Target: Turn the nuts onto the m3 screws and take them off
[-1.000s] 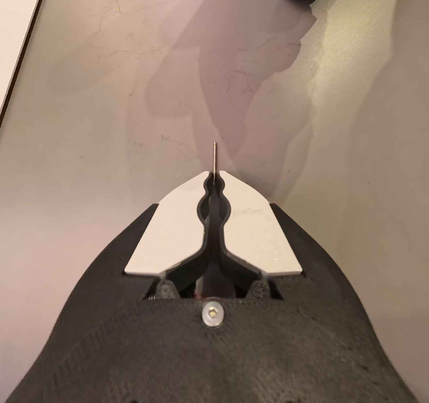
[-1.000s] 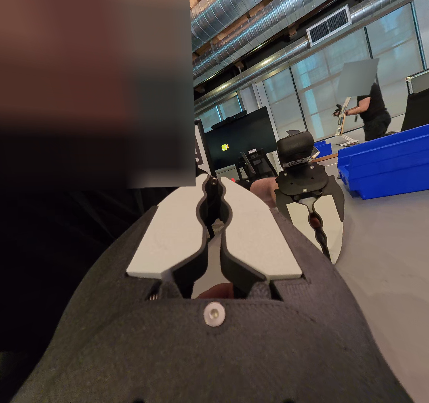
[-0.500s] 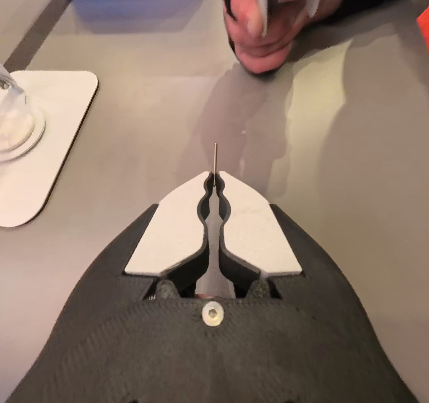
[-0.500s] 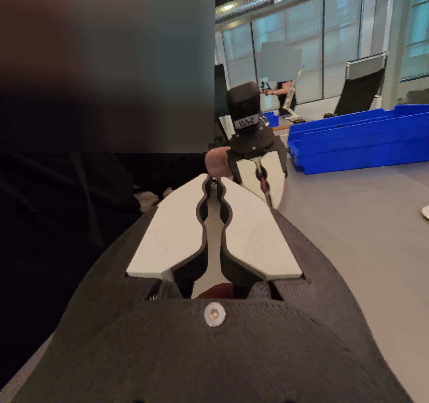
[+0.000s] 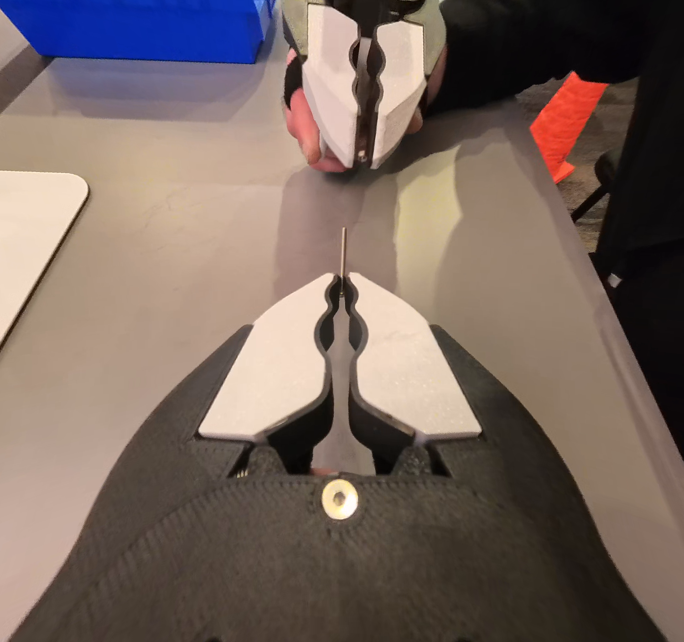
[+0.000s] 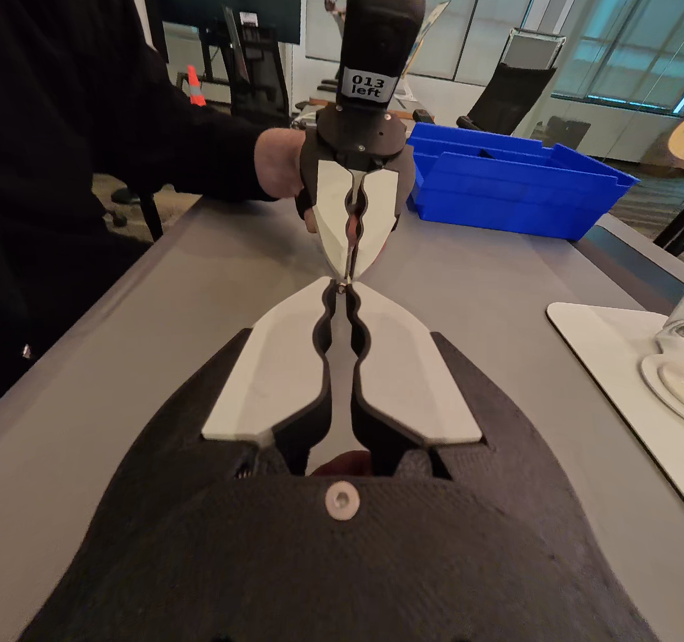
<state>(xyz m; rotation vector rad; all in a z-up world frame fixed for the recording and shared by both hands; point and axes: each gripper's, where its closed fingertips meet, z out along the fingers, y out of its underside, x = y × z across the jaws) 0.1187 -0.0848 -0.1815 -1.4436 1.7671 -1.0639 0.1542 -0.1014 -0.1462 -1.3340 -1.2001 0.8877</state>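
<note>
My left gripper (image 5: 342, 278) is shut on a thin metal m3 screw (image 5: 344, 252) that sticks straight out past its tips over the grey table (image 5: 177, 239). My right gripper (image 6: 341, 283) is shut on a small nut (image 6: 341, 288) at its very tips. The two grippers face each other tip to tip. In the left wrist view the right gripper (image 5: 364, 159) with the nut (image 5: 363, 158) sits a short gap beyond the screw's end. In the right wrist view the left gripper (image 6: 348, 272) looks almost touching the nut.
Blue bins (image 5: 129, 9) stand at the table's far side and also show in the right wrist view (image 6: 510, 187). A white mat (image 6: 607, 357) carries a glass (image 6: 671, 328). An orange cone (image 5: 562, 121) stands on the floor past the table edge. A person's black sleeve (image 5: 555, 32) is close. Tip to tip, the grippers are about 6 cm apart. Between my left fingertips and the glass (image 6: 671, 328) there is roughly 30 cm.
Both grippers have swung round to face each other. The right gripper has come fully into the left wrist view and the tips have drawn close. Both stay shut on their parts.
</note>
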